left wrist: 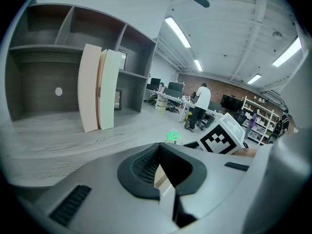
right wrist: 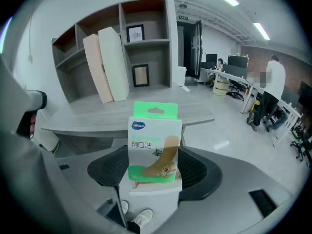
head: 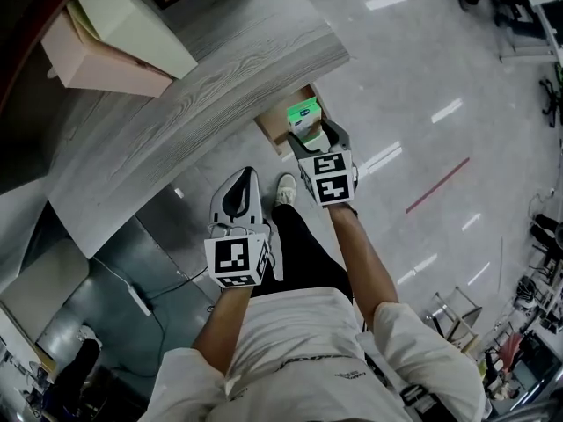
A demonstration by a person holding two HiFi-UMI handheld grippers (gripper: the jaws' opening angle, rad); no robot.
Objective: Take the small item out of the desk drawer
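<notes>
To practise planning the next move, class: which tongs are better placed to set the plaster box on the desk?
Right. The right tongs are clamped on the box, close to the desk edge; the left tongs are shut on nothing and would need a handover.

Plaster box (right wrist: 155, 150) green & white w/ tan strip pic; desk (head: 202, 95) grey woodgrain; pink board (head: 97, 64), cream board (head: 132, 16).

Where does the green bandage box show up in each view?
Head view: box at centre, held in the right gripper.
Left gripper view: the box is a small green patch right of centre.
Right gripper view: box centre, upright between the jaws.
Shared landmark: the two leaning boards on the desk.
</notes>
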